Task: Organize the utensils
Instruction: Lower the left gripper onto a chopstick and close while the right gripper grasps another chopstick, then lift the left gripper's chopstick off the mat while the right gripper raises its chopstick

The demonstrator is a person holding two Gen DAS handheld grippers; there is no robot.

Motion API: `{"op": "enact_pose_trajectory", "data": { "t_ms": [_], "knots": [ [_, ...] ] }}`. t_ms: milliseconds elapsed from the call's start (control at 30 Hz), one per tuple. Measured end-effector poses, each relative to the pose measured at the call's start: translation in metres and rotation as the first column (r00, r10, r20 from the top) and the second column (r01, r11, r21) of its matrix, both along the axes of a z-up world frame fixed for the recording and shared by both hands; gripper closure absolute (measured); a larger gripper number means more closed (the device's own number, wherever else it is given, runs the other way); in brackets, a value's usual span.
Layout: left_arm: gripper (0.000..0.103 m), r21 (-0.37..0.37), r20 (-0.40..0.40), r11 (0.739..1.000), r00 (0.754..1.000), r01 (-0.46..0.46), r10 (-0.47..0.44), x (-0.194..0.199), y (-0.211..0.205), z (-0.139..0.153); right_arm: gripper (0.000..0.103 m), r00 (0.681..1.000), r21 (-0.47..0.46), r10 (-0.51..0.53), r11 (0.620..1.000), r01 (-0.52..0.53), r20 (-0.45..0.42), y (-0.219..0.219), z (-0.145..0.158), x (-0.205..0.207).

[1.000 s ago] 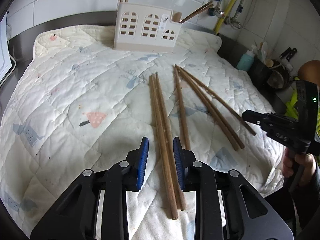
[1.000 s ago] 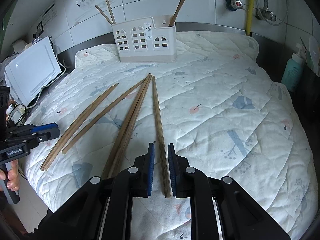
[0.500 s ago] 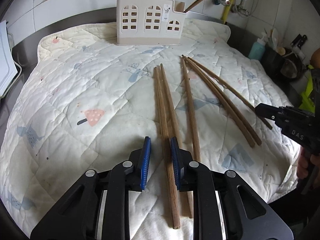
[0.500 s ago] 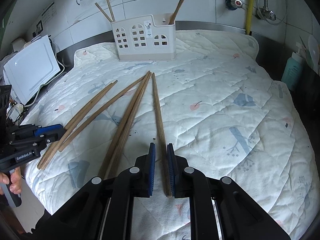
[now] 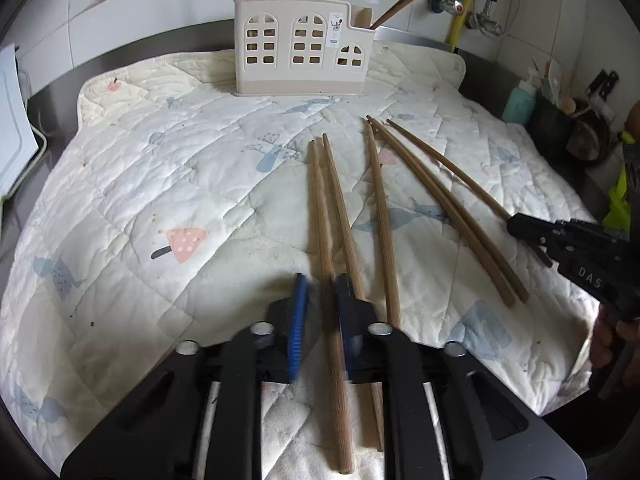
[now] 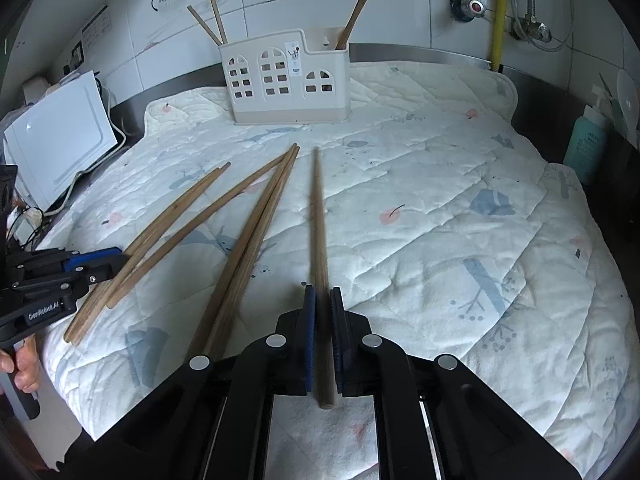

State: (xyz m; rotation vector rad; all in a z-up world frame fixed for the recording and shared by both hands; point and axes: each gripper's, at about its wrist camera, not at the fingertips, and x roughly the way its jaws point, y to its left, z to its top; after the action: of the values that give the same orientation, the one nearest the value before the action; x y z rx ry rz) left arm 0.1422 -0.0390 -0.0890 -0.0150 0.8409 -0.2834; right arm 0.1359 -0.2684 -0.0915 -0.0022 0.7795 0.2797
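right wrist: white appliance [image 6: 60, 136], left wrist: dark pot [image 5: 592, 140]

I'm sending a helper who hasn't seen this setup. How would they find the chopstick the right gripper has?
Start at the white holder at the back of the quilt. Of the chopsticks lying fanned out before it, take the rightmost chopstick, alone and apart. It is the only one running back between the right gripper fingers.

Quilted mat [image 5: 168, 184], teal bottle [image 6: 588, 144], white appliance [image 6: 60, 140].
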Motion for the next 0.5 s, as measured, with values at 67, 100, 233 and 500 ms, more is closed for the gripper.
{"op": "enact_pose_trajectory", "data": {
  "t_ms": [67, 100, 233, 500],
  "knots": [
    [0.093, -0.012, -0.001, 1.000, 1.000, 0.003, -0.003, 0.000, 0.001, 0.000, 0.096, 1.000, -0.003, 0.004, 1.000, -0.004, 0.006, 0.002, 0.003, -0.002],
    [0.093, -0.011, 0.001, 1.000, 1.000, 0.005, -0.005, -0.001, 0.000, 0.000, 0.096, 1.000, -0.005, 0.005, 1.000, -0.005, 0.010, 0.002, 0.004, -0.004],
    [0.093, 0.020, 0.010, 1.000, 1.000, 0.018, -0.018, -0.002, -0.005, -0.002, 0.096, 0.999, -0.003, 0.008, 1.000, -0.008, 0.048, 0.005, 0.020, -0.009],
    [0.098, -0.057, -0.006, 0.998, 1.000, 0.014, -0.014, 0.001, 0.005, 0.003, 0.096, 0.988, 0.013, 0.024, 1.000, -0.027, 0.151, 0.008, 0.072, -0.018]
  ]
}}
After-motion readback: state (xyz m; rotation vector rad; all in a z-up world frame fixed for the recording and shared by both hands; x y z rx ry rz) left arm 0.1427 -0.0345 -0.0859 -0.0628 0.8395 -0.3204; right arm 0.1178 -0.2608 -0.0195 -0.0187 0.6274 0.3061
